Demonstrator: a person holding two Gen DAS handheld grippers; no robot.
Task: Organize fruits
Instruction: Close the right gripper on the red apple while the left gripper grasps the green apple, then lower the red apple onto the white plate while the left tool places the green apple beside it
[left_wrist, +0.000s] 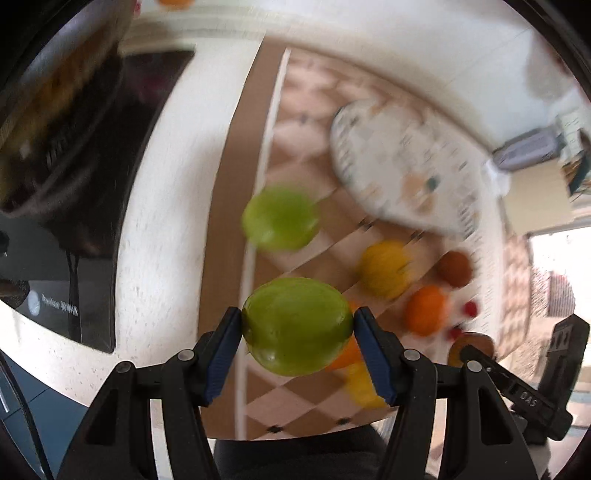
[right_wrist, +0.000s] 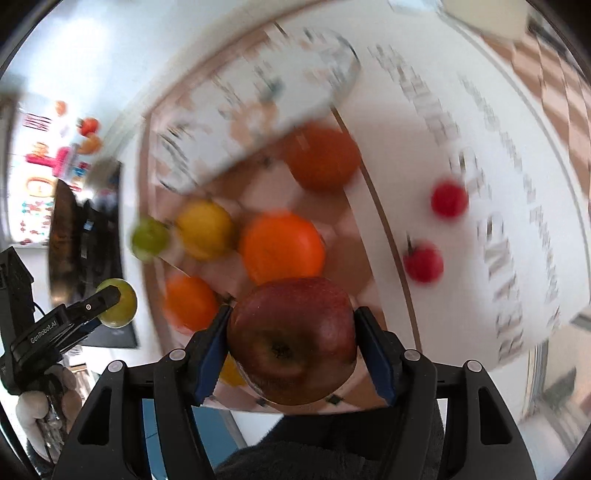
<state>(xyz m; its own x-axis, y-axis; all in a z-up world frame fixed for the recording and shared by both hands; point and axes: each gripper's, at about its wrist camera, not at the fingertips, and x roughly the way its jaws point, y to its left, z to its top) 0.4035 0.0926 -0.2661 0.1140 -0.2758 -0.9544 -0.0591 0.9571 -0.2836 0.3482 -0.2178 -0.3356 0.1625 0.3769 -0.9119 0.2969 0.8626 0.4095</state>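
My left gripper (left_wrist: 297, 328) is shut on a green apple (left_wrist: 295, 325), held above the checkered mat (left_wrist: 295, 402). My right gripper (right_wrist: 291, 336) is shut on a dark red apple (right_wrist: 291, 339), also held above the mat. On the mat lie a second green apple (left_wrist: 280, 218), a yellow lemon (left_wrist: 384, 267), an orange (left_wrist: 424, 310) and a brown-red fruit (left_wrist: 455, 267). The right wrist view shows the lemon (right_wrist: 205, 229), two oranges (right_wrist: 282, 245) (right_wrist: 190, 302), the brown-red fruit (right_wrist: 321, 157) and two small red fruits (right_wrist: 448, 199) (right_wrist: 423, 260). A patterned plate (left_wrist: 399, 162) lies beyond the fruits. Both views are motion-blurred.
A black stovetop (left_wrist: 74, 206) with a dark pan (left_wrist: 55, 110) lies left of the mat on the white counter (left_wrist: 166, 206). A white cloth with lettering (right_wrist: 498, 221) lies right of the mat. The left gripper with its green apple shows in the right wrist view (right_wrist: 114, 304).
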